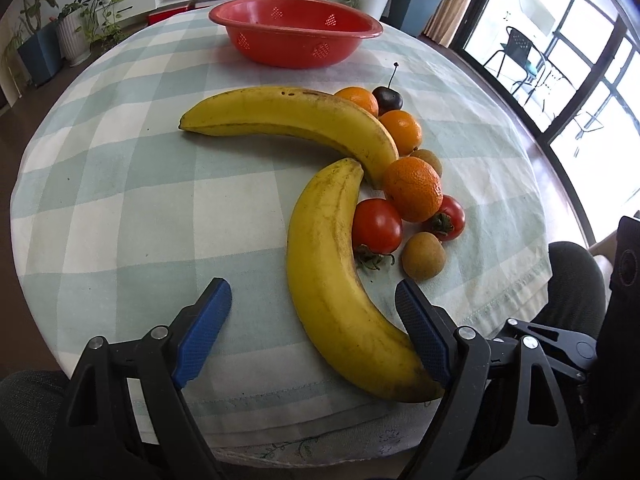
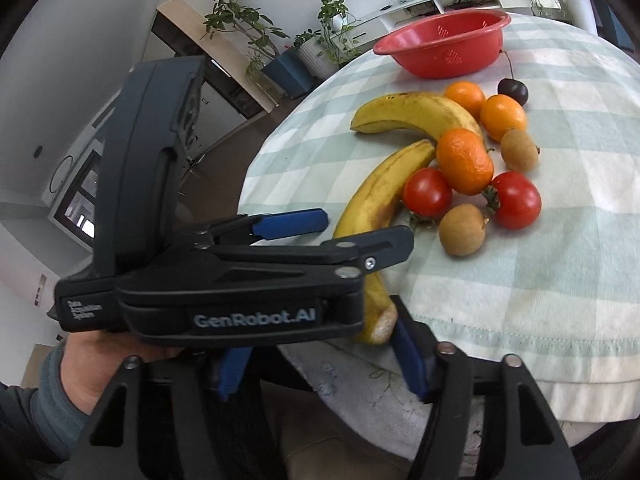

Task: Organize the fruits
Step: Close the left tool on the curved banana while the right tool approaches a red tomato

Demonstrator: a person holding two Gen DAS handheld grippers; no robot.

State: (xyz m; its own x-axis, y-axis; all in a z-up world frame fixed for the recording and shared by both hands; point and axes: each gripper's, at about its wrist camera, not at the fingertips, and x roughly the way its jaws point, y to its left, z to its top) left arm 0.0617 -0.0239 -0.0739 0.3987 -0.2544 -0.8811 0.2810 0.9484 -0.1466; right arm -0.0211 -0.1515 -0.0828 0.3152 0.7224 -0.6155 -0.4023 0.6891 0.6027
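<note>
Left claw (image 1: 312, 320) jaws wide apart, straddling the near banana (image 1: 340, 280); right-side pad touching its stem end, left pad well clear. Right claw (image 2: 320, 364) apart, low off the table (image 2: 540, 300) edge, holding nothing. Risk: banana sits near the table edge, so an uneven close likely rolls or pushes it off, or nudges the tomato (image 1: 377, 226) touching it into the other fruit. Red basket (image 1: 296, 30) beyond the far banana (image 1: 296, 120) looks empty; all fruit on the cloth.

Two long yellow bananas (image 1: 296, 118) (image 1: 336, 280), three round orange tangerines (image 1: 414, 188) (image 1: 402, 130) (image 1: 360, 98), two red tomatoes (image 1: 376, 226) (image 1: 452, 216), two brown round longans (image 1: 423, 256) (image 1: 430, 160), one dark stemmed cherry (image 1: 387, 99), one red plastic colander basket (image 1: 296, 34).
</note>
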